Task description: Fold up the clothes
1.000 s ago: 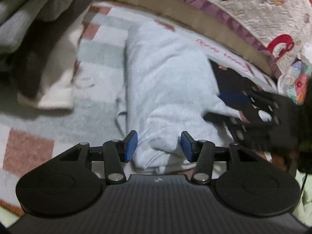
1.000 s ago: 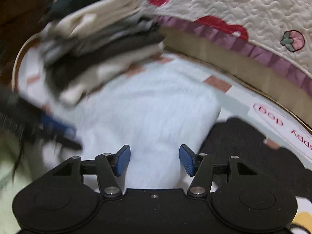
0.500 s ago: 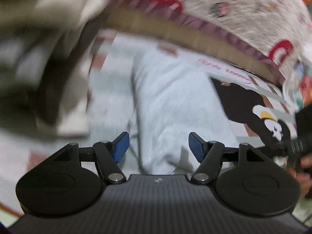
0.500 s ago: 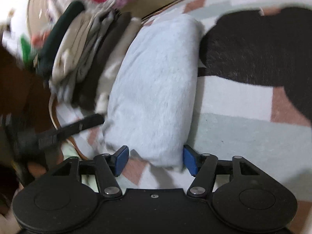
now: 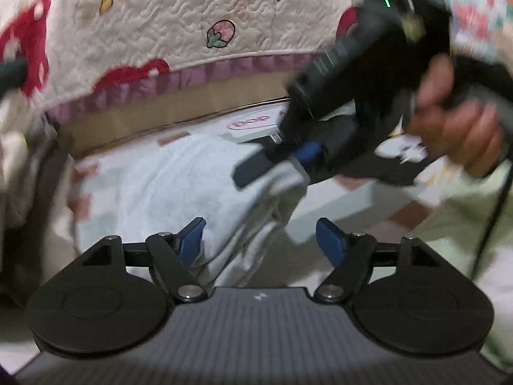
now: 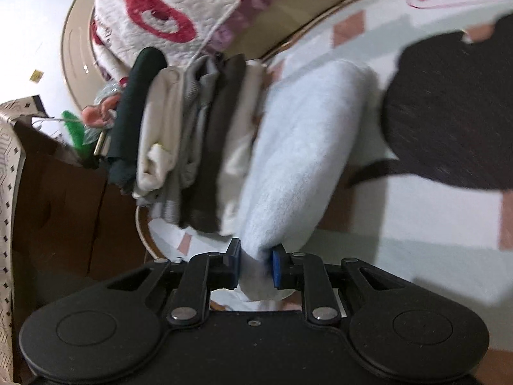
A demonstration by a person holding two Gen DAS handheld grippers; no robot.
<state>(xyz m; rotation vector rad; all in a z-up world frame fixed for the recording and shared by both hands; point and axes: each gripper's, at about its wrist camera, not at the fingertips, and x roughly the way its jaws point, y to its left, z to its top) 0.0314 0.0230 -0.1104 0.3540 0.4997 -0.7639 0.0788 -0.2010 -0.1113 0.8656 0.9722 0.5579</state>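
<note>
A folded pale blue-white fleece garment (image 6: 304, 134) lies on a patterned mat, beside a stack of folded clothes (image 6: 189, 147). My right gripper (image 6: 255, 266) is shut on the near corner of the garment. In the left wrist view the same garment (image 5: 179, 186) lies ahead, and the right gripper (image 5: 285, 160) pinches its right end. My left gripper (image 5: 260, 240) is open, its left pad against the garment's near folded edge.
The patterned mat (image 6: 426, 256) has pink and pale squares and a large black cartoon shape (image 6: 455, 109). A quilted cream blanket with red prints (image 5: 179, 22) hangs behind. A brown cardboard box (image 6: 61, 211) stands left of the stack.
My right gripper has closed on the garment's corner. My left gripper has opened wider and swung so the right gripper and its hand now show ahead.
</note>
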